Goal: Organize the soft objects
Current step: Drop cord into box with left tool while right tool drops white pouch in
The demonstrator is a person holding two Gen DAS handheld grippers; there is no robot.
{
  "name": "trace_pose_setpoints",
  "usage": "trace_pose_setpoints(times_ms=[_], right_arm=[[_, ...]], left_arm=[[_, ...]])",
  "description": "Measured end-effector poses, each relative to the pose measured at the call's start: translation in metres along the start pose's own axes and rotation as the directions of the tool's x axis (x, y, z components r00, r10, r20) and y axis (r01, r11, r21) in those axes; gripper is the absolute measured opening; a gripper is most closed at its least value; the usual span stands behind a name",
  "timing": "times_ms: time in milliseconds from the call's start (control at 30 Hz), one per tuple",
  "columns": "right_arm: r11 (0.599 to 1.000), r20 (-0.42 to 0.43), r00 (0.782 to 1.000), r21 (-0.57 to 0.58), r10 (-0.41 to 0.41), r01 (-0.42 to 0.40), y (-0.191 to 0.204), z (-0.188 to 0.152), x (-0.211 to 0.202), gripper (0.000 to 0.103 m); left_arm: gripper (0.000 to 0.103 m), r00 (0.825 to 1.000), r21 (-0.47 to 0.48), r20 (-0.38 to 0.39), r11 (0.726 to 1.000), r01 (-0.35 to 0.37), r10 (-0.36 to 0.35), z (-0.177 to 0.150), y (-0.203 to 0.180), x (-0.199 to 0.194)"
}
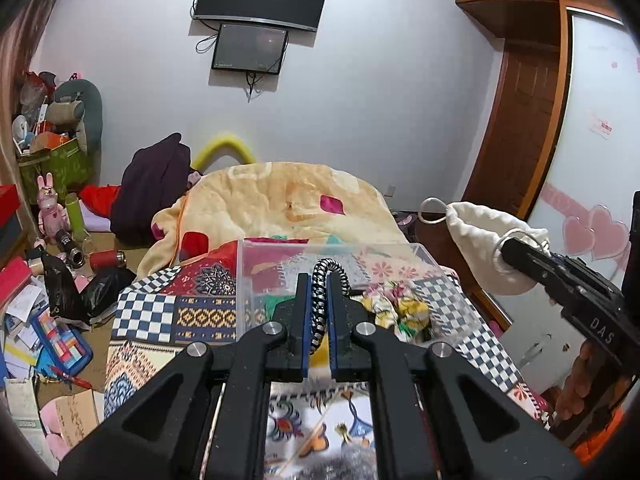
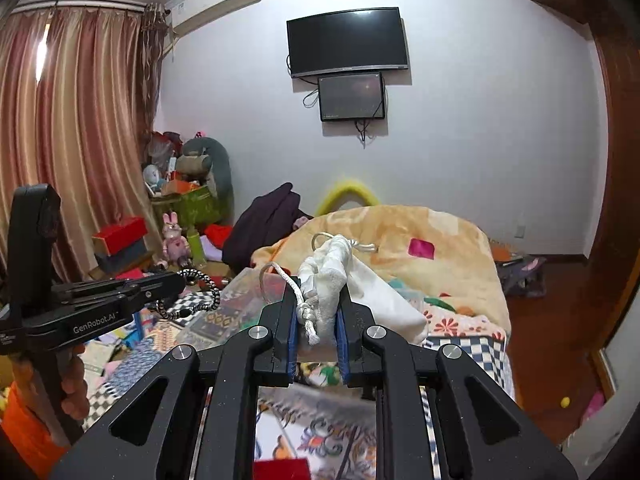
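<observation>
the right gripper (image 2: 316, 316) pinches a soft white bag (image 2: 360, 292) with a cord, up over the bed (image 2: 460, 240). the left gripper (image 1: 319, 304) pinches a black-and-white rope (image 1: 320, 300) above a clear box (image 1: 256, 280).

The clear box (image 1: 332, 280) on the bed (image 1: 192, 312) stands open-topped, so the way down into it is free from above. Just right of the box a crumpled floral cloth (image 1: 396, 308) takes up the quilt, and behind the box the heaped yellow blanket (image 1: 280, 196) blocks the far side.
</observation>
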State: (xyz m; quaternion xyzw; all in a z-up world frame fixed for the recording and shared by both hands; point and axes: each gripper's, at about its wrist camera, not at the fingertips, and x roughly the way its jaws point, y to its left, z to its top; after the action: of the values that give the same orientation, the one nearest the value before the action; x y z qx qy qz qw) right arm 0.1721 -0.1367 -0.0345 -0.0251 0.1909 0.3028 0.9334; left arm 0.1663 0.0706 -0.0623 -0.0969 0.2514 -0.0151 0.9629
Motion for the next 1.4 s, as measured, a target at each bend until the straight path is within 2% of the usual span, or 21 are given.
trace_pose_setpoints(times_ms=[200,433,533,700,800,867,967,1033,1167,1333,1400], right_arm=[[1.000,-0.068,0.998,-0.021,-0.014,0.013,0.001,-0.005,0.037,0.014],[0.999,-0.174,0.984,-0.046,-0.033,0.026,0.002,-0.017,0.075,0.014],[1.000,-0.221,0.975,-0.014,-0.005,0.002,-0.002,-0.025,0.083,0.014],[1.000,-0.281,0.960,-0.020,-0.012,0.007,-0.001,-0.035,0.088,0.016],[0.999,-0.296,0.955,-0.041,-0.013,0.001,0.001,-0.035,0.084,0.023],[0.998,-0.300,0.954,-0.058,-0.023,0.006,0.003,-0.034,0.081,0.040],[0.996,-0.284,0.958,-0.082,-0.047,0.025,0.004,-0.032,0.072,0.053],[0.996,-0.274,0.960,-0.088,-0.048,0.024,0.004,-0.029,0.066,0.054],[0.995,-0.242,0.969,-0.100,-0.052,0.028,0.005,-0.020,0.046,0.054],[0.997,-0.168,0.985,-0.074,-0.024,0.012,0.007,-0.007,0.013,0.066],[0.998,-0.146,0.989,-0.065,-0.002,-0.008,0.011,-0.005,0.000,0.067]], left_arm=[[0.006,0.998,0.004,-0.060,0.999,-0.035,0.035,0.003,0.001,0.040],[0.006,0.983,0.037,-0.165,0.996,-0.078,0.083,-0.010,0.002,0.090],[0.006,0.977,0.061,-0.188,0.994,-0.088,0.098,-0.017,0.000,0.100],[0.006,0.971,0.060,-0.222,0.995,-0.074,0.085,-0.024,0.000,0.103],[0.010,0.969,0.045,-0.240,0.997,-0.056,0.066,-0.026,0.002,0.100],[0.013,0.968,0.032,-0.244,0.999,-0.042,0.049,-0.027,0.002,0.095],[0.016,0.970,0.032,-0.240,0.999,-0.026,0.032,-0.025,0.000,0.083],[0.018,0.975,0.043,-0.222,0.999,-0.026,0.035,-0.022,-0.001,0.071],[0.029,0.985,0.046,-0.172,0.999,-0.022,0.029,-0.013,-0.004,0.043],[0.030,0.995,0.077,-0.100,0.997,-0.009,0.016,-0.006,-0.012,0.000],[0.030,0.996,0.085,-0.088,0.996,-0.002,0.009,-0.008,-0.015,-0.013]])
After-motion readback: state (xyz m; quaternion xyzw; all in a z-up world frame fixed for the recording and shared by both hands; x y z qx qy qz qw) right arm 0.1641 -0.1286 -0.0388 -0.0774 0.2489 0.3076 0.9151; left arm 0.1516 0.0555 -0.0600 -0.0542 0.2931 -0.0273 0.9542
